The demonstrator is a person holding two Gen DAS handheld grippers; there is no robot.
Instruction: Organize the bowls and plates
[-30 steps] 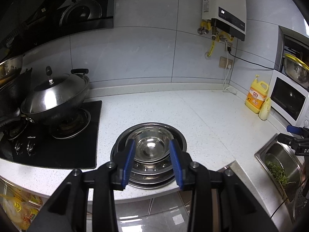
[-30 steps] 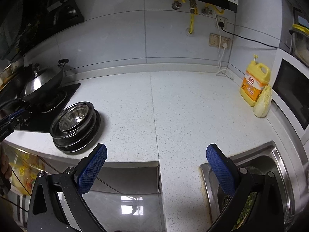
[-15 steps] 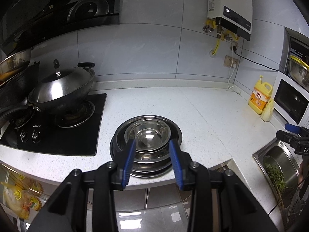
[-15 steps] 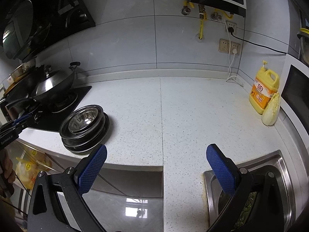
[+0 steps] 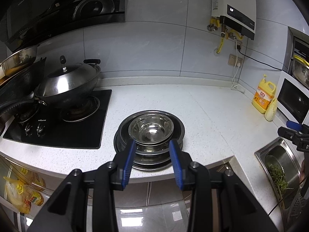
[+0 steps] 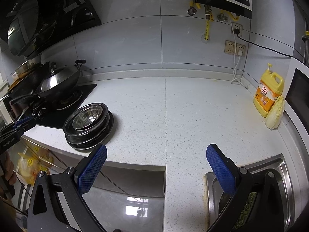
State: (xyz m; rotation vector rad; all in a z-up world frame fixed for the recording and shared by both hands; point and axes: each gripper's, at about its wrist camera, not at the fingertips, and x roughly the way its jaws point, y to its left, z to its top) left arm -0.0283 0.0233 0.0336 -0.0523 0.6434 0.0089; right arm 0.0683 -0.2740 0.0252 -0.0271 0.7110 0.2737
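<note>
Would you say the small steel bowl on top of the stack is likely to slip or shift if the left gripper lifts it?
Probably slippery: the top bowl looks polished and curved. It seems thin, so likely light and rigid. It sits loose in the stack, so nudging may shift it.

nested stack of steel plates and bowls (image 5: pixel 150 135), upright, at countertop's front edge

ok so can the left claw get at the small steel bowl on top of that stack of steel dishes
Probably yes. The left claw is open and empty, lined up just short of the small steel bowl topping the stack of steel dishes, with nothing between them.
</note>
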